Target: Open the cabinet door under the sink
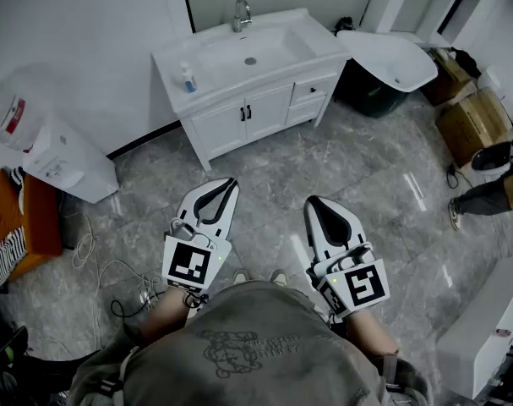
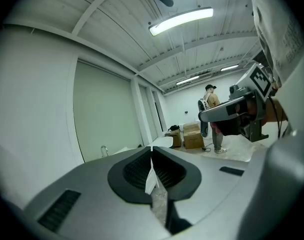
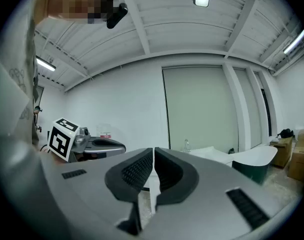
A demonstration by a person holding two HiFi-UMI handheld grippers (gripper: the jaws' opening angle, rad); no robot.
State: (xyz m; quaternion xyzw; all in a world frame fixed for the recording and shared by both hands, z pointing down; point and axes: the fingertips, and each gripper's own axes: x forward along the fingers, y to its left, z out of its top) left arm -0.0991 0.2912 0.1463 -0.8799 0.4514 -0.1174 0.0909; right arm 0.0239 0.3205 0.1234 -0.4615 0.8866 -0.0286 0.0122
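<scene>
A white vanity with a sink (image 1: 249,51) and a chrome tap (image 1: 241,13) stands against the far wall. Under the basin are two shut cabinet doors (image 1: 242,118) with small dark handles (image 1: 246,112), and drawers (image 1: 313,91) to their right. My left gripper (image 1: 226,184) and right gripper (image 1: 312,203) hang close to my body, well short of the vanity, both pointing toward it. Both are shut with nothing between the jaws. The sink's edge (image 3: 214,153) shows faintly past the right gripper (image 3: 154,154); the left gripper (image 2: 151,151) points the same way.
A blue soap bottle (image 1: 188,79) stands on the counter's left. A white tub (image 1: 390,57) on a dark base sits right of the vanity. Cardboard boxes (image 1: 472,121) and a person's legs (image 1: 486,194) are at the far right. A water dispenser (image 1: 45,146) and cables (image 1: 95,260) lie left.
</scene>
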